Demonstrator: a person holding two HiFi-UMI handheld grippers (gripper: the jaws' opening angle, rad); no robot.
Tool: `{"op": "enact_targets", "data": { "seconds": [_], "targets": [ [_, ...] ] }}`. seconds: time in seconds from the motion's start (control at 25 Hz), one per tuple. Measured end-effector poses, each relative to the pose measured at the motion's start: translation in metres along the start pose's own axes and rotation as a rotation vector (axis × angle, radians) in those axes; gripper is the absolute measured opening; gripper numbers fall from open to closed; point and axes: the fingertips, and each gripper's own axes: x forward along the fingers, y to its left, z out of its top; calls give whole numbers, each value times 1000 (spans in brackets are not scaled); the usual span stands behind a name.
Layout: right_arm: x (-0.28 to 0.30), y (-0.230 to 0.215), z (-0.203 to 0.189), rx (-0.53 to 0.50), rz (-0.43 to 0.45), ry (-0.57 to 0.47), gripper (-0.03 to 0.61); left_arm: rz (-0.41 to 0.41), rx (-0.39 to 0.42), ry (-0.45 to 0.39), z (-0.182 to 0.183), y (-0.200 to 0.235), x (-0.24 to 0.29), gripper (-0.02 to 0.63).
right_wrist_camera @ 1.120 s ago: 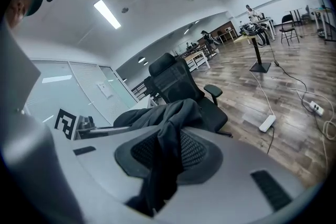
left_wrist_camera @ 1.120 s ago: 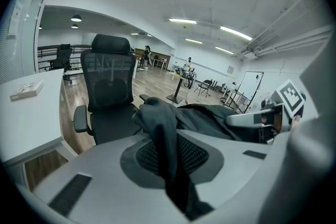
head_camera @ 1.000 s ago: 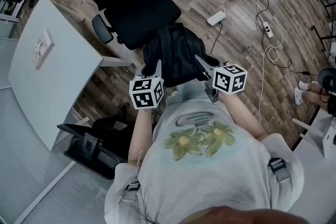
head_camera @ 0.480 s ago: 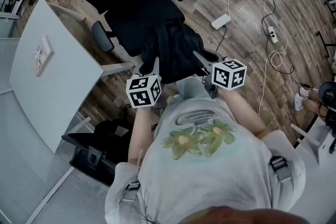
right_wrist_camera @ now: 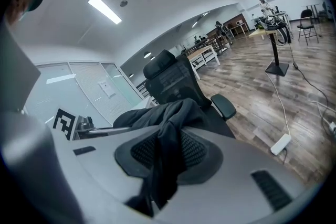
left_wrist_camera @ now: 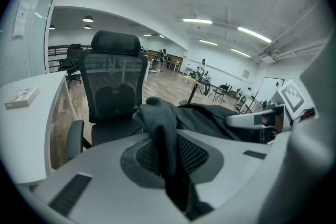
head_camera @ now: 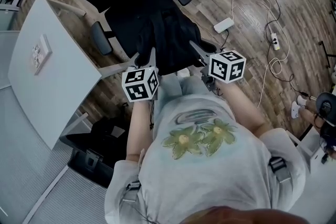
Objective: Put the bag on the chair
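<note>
Now | bag (head_camera: 173, 42): black, soft, crumpled | left gripper (head_camera: 143, 57), right gripper (head_camera: 202, 50): fingers pinching bag fabric | at chair (head_camera: 131, 8)

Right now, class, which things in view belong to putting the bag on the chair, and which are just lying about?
In the job: bag; chair; left gripper and right gripper, both shut on the bag.

Lying about: white table; white box on the floor; cables; black equipment on the floor.
</note>
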Motion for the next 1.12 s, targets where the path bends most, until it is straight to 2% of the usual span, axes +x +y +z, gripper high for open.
{"op": "enact_targets", "data": {
  "seconds": [0.56, 1.12],
  "targets": [
    [65, -15, 77, 10, -54, -44, 89, -55, 37, 13, 78, 41, 63, 61],
    [124, -31, 133, 24, -102, -87, 90, -94, 99, 30, 134, 74, 113, 61]
  ]
}}
